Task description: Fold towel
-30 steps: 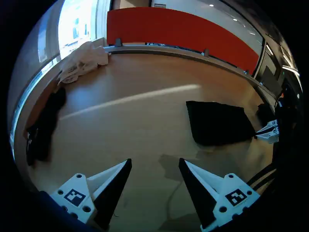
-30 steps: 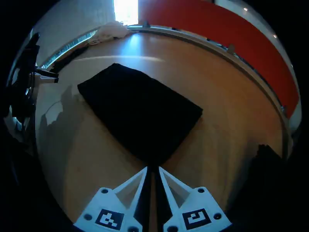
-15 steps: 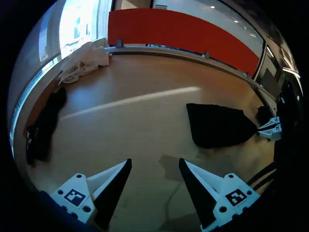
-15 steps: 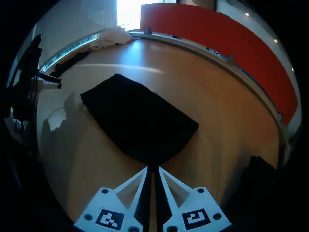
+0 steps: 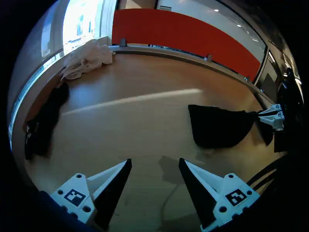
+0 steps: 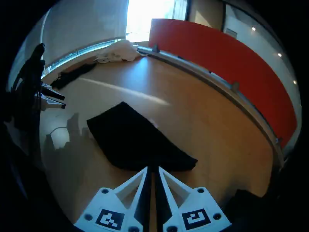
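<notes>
One black towel (image 6: 131,143) corner clamped in the right tool (image 6: 153,168) may slip if pulled fast; the left tool (image 5: 155,159) is apart.

The towel (image 6: 131,141) lies on the table (image 6: 216,131), with its near corner between the closed fingers of the right gripper (image 6: 153,169). The left gripper (image 5: 155,161) hangs over bare tabletop, well to the left of the towel, fingers spread apart. In the left gripper view, a heap of cloth (image 5: 87,58) sits at the table's far left corner. Another bundle of cloth (image 5: 44,123) lies along the left edge. A partition panel (image 5: 185,34) stands behind the far edge.
</notes>
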